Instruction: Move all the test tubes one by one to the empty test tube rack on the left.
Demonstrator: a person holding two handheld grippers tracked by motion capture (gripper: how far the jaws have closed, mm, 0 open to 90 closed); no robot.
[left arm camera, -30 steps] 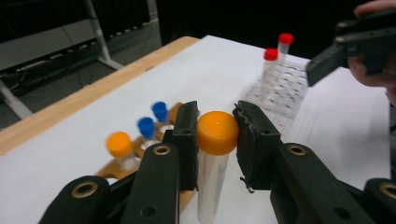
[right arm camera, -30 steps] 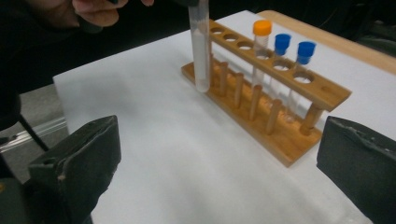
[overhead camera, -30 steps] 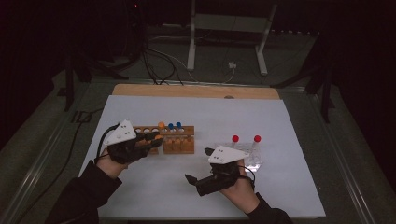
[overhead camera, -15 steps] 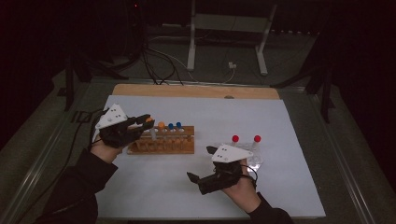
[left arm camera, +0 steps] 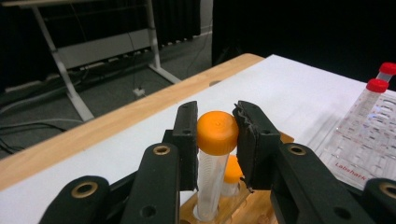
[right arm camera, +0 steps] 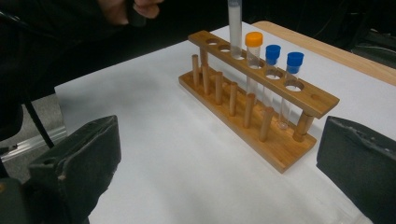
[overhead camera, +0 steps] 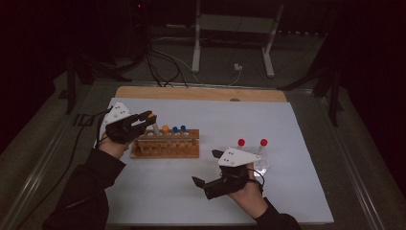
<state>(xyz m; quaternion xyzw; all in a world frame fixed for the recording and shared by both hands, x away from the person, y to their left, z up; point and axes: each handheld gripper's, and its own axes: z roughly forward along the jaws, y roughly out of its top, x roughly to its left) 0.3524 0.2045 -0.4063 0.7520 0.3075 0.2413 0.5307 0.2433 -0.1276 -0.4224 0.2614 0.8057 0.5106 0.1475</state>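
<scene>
My left gripper (overhead camera: 149, 117) (left arm camera: 217, 133) is shut on the cap of an orange-capped tube (overhead camera: 155, 128) (left arm camera: 211, 177) (right arm camera: 235, 23). The tube stands upright with its lower end in a hole near the left end of the wooden rack (overhead camera: 165, 148) (right arm camera: 261, 79). Beside it the rack holds another orange-capped tube (overhead camera: 165, 129) (right arm camera: 253, 44) and two blue-capped tubes (overhead camera: 178, 129) (right arm camera: 282, 58). My right gripper (overhead camera: 206, 168) (right arm camera: 217, 158) rests low on the white mat, open with nothing between its jaws, pointing toward the rack.
Two red-capped tubes (overhead camera: 241, 142) (left arm camera: 377, 85) stand in a clear plastic holder (overhead camera: 261, 164) (left arm camera: 369, 144) right of the rack, just behind my right hand. The white mat (overhead camera: 268, 120) covers a wooden board (overhead camera: 191, 93). A metal stand (overhead camera: 230, 28) and cables lie beyond.
The left hand moved left along the rack, away from its middle, carrying the orange-capped tube, and now holds it at a hole near the left end. The right hand stayed still.
</scene>
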